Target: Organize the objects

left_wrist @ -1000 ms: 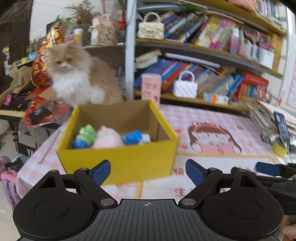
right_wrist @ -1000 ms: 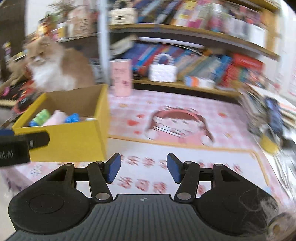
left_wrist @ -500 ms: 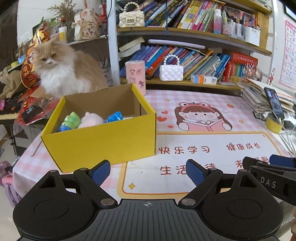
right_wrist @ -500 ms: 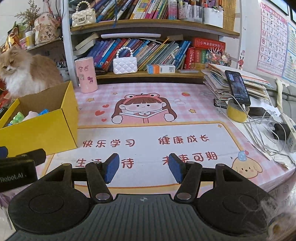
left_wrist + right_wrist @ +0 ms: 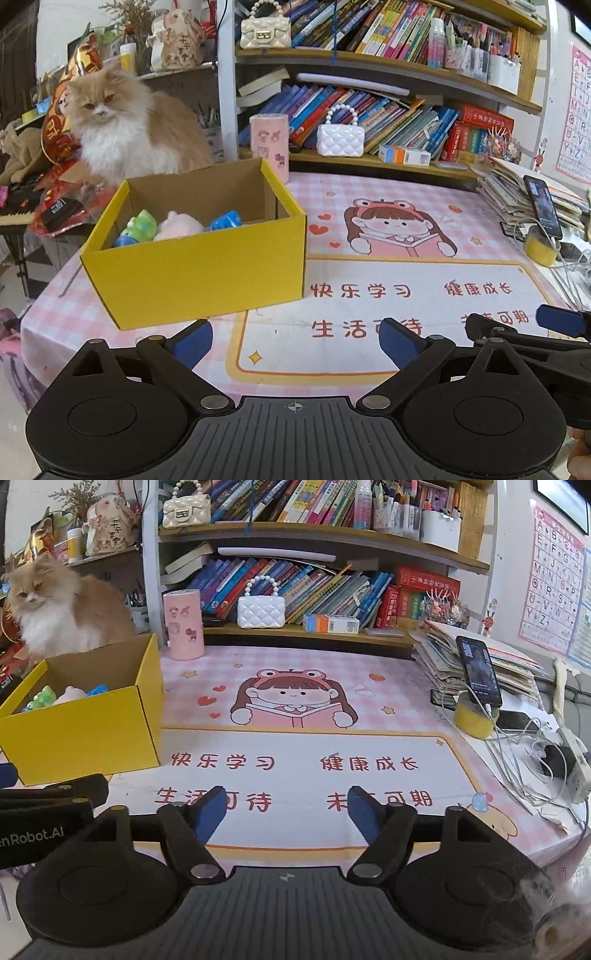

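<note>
Left gripper (image 5: 295, 338) low over the near edge of the table (image 5: 369, 373), jaws spread wide, just now opening a little further, nothing between the blue pads (image 5: 194, 341). Right gripper (image 5: 288, 806) beside it, also over the printed mat, jaws moderately wide and just now opening, likewise empty. Yellow cardboard box (image 5: 199, 273) on the table's left part, open at the top, just ahead of the left gripper and well left of the right one. Inside, against the near wall: a green toy (image 5: 142, 225), a pale pink soft toy (image 5: 179, 227), a blue piece (image 5: 226, 220) to the right and another small blue one (image 5: 123, 242) at the lower left; exact shapes hard to tell, partly hidden by the box wall. Fluffy orange-and-white cat (image 5: 125, 129) sitting right behind the box, off the table's far left corner. Pink cylinder (image 5: 269, 142) upright just behind the box's far right corner. White quilted handbag (image 5: 340, 138) on the low shelf among leaning books, a cream one (image 5: 264, 27) on the shelf above. Phone (image 5: 478, 670) propped upright in a yellow stand (image 5: 472, 720) at the table's right side, cables trailing from it, a stack of books behind. Rest of the mat, with its cartoon girl and red characters, bare between the box and the phone.
</note>
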Tool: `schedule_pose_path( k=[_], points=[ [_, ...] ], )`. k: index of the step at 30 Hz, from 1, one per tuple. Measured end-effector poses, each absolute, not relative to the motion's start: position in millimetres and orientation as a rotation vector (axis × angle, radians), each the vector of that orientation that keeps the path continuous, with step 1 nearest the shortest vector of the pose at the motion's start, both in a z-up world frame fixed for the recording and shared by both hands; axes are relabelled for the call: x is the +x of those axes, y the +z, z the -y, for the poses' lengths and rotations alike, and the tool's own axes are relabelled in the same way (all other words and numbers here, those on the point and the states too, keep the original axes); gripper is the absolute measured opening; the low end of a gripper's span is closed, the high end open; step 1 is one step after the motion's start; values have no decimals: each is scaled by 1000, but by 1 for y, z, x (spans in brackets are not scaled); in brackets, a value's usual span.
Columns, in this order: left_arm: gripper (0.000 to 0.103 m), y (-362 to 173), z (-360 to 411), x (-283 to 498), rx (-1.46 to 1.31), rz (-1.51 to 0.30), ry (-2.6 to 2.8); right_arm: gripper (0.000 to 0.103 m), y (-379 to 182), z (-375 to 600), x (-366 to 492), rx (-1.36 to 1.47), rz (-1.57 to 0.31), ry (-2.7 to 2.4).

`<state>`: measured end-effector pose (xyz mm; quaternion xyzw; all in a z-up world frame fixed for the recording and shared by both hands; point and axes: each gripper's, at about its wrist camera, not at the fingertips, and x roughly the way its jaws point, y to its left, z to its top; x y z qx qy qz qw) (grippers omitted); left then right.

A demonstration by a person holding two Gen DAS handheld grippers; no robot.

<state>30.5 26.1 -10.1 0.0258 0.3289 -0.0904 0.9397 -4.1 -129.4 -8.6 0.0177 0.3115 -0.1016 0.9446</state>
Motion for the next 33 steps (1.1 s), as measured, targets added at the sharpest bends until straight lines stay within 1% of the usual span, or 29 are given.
schedule_pose_path(
  k=[3,5,11,23,33],
  points=[
    [99,-12,-28,32,48,-689,-176,80,-9,131,-4,43,-641,-216],
    [99,-13,-29,32,49,-697,-171,89,-10,131,-4,38,-647,-234],
    [101,-13,-29,31,56,-703,-159,101,-13,131,-3,38,-664,-272],
    [102,-21,-31,39,-4,-737,-71,102,-17,125,8,9,-687,-335],
    [102,-23,-32,37,-2,-753,-50,103,-17,124,9,41,-690,-343]
  ],
)
